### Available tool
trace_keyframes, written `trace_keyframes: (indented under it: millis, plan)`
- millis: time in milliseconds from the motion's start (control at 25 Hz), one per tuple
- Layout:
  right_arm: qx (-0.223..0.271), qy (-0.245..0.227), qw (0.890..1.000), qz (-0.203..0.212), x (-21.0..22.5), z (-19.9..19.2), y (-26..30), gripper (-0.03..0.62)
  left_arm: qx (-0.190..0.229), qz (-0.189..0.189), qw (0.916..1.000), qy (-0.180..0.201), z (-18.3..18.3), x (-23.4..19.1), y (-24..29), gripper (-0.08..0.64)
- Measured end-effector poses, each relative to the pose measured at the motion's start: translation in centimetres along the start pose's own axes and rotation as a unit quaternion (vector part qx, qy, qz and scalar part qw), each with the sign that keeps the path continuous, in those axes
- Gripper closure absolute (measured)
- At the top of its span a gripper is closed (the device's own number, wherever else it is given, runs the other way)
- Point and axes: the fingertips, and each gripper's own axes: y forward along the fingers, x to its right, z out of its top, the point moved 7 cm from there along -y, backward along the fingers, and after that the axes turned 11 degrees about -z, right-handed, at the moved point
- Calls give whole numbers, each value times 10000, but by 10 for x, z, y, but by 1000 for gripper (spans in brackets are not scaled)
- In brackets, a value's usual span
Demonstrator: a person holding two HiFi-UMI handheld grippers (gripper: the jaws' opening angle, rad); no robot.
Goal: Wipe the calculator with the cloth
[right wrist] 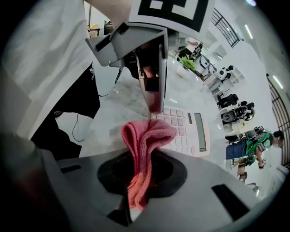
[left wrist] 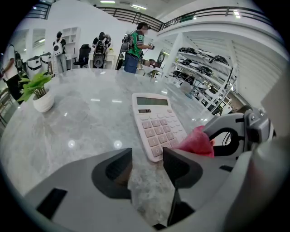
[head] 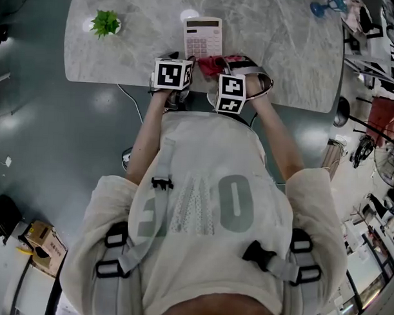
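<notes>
A pale pink calculator [head: 202, 36] lies flat on the marble table [head: 285, 47], close to the front edge. My right gripper [right wrist: 140, 174] is shut on a folded red cloth [right wrist: 145, 140]. The cloth's free end hangs over the calculator's [right wrist: 190, 131] near keypad end; I cannot tell whether it touches. My left gripper [left wrist: 147, 161] is open with only bare marble between its jaws. It sits just in front of the calculator's [left wrist: 156, 124] near left corner. The cloth [left wrist: 197, 141] and the right gripper [left wrist: 235, 131] show at its right.
A small potted plant [head: 105, 22] stands at the table's left. A white round object [head: 189, 14] lies behind the calculator, and a blue item [head: 325, 6] sits at the far right. A cable [head: 131, 99] runs on the floor. People [left wrist: 133, 43] stand beyond the table.
</notes>
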Motion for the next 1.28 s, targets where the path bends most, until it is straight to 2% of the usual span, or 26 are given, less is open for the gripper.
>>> trace_keyframes:
  millis: [400, 520, 640, 760, 880, 1040, 1280]
  plan:
    - [117, -35, 9998, 169, 1, -2, 1, 537, 83, -17, 9999, -57, 0, -1, -1, 342]
    - [167, 50, 9996, 236, 11, -4, -3, 537, 277, -202, 9974, -627, 1, -6, -2, 342]
    - [165, 230, 9996, -80, 41, -5, -10, 537, 411, -332, 9922, -1129, 4, -16, -10, 342]
    - [171, 409, 9978, -502, 82, -4, -10, 537, 611, -149, 9908, -1199, 9, -26, -23, 342]
    - [117, 349, 9963, -779, 114, 3, -4, 537, 855, 71, 9881, -1276, 12, -35, -37, 342]
    - [146, 305, 9955, -881, 139, 18, 11, 537, 1043, 201, 9845, -1395, 10, -45, -51, 342]
    - [40, 85, 9968, -794, 143, 36, 35, 537, 1199, 302, 9811, -1486, 8, -55, -66, 342]
